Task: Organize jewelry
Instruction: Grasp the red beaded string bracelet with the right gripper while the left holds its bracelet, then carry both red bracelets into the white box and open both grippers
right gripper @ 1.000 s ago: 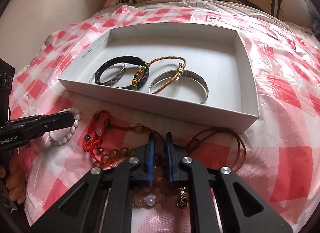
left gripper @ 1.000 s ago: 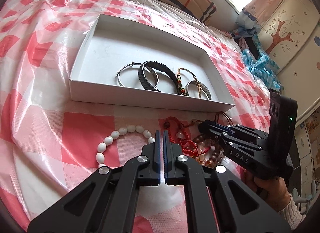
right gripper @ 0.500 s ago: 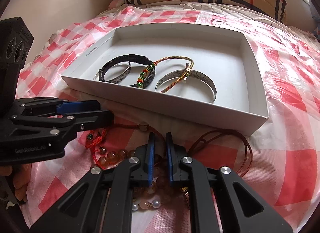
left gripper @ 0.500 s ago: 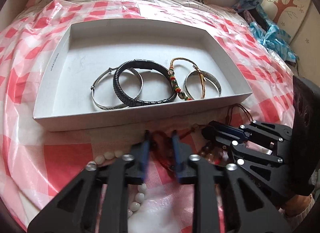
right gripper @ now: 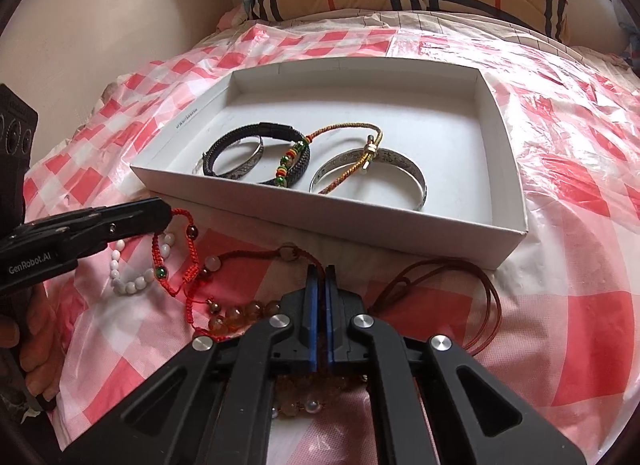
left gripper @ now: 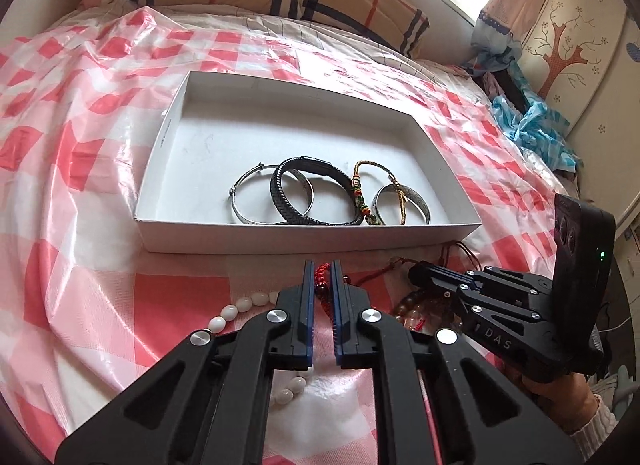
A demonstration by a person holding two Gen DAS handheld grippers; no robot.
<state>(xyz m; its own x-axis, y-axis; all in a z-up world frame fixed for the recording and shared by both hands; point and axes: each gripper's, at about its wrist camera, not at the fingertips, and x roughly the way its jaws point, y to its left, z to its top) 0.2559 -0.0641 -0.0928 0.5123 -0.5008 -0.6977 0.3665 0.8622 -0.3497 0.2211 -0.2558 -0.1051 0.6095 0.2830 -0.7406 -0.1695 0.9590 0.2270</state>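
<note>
My left gripper (left gripper: 322,265) is shut on a red cord bracelet (right gripper: 188,225) and holds one end of it just above the sheet, in front of the white box (left gripper: 304,243). The rest of the red cord hangs down beside a white bead bracelet (right gripper: 128,285). My right gripper (right gripper: 322,270) is shut, low over a pile of amber beads (right gripper: 240,311). A brown cord bracelet (right gripper: 288,254) with a pale bead runs into its tips. In the left wrist view the right gripper (left gripper: 414,273) sits close on the right.
The box (right gripper: 320,213) holds a thin silver bangle (left gripper: 240,201), a black braided band (left gripper: 280,193), a coloured cord bracelet (left gripper: 358,189) and a silver cuff (right gripper: 416,185). A brown cord loop (right gripper: 492,293) lies to the right. Everything rests on a red-checked plastic sheet over a bed; a pillow lies behind.
My left gripper left the white beads, opened over the red cord bracelet, closed on it and lifted one end. The right jaws closed the small gap between them.
</note>
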